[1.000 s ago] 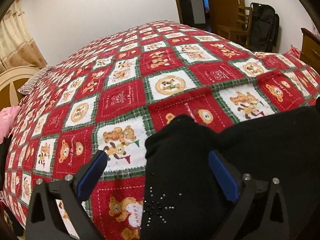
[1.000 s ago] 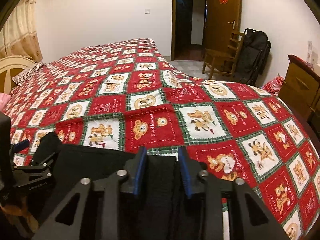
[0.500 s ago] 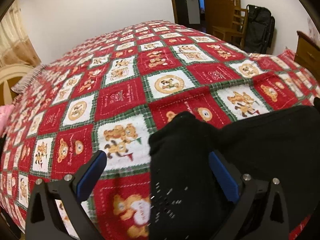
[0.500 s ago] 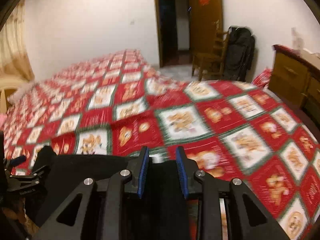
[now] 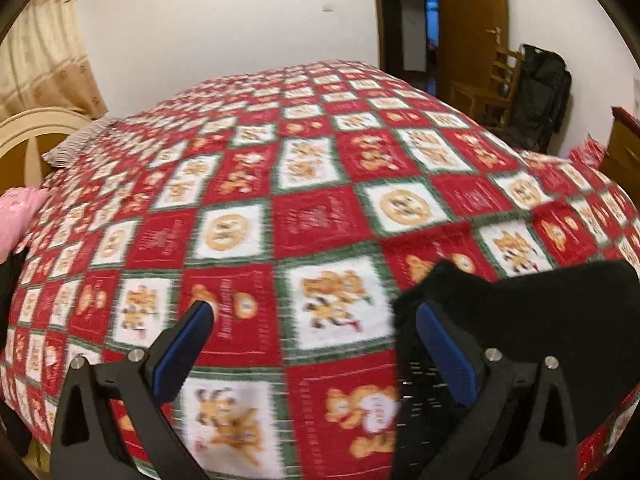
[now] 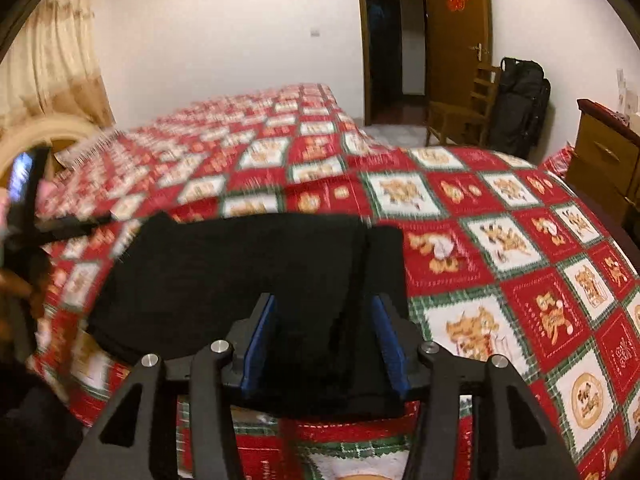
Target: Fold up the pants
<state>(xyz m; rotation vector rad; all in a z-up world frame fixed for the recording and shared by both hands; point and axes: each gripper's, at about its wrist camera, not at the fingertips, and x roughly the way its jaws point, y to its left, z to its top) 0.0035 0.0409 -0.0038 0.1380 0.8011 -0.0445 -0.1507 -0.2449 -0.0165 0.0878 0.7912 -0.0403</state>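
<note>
We work over a bed spread with a red, white and green bear-patterned quilt (image 6: 500, 216). The folded black fabric pants (image 6: 256, 276) lie at its near edge, six o'clock. Both tongs stand apart, gripping nothing: left gripper (image 5: 312, 344) wide, pants at three o'clock touching its right finger; right gripper (image 6: 324, 336) half-spread over the cloth. The fold looks nearly finished; next we would smooth or fold again.

The left claw (image 5: 312, 340) stands wide open, its two blue-padded fingers (image 5: 182, 350) spread far apart and pointing forward and slightly down. Nothing sits between them. The right claw (image 6: 324, 340) is parted too, though less widely, with its blue pads (image 6: 260, 344) facing each other and not pressing on anything. Both are held low and roughly level. In the right wrist view the left claw (image 6: 28, 216) shows blurred at the left edge.
</note>
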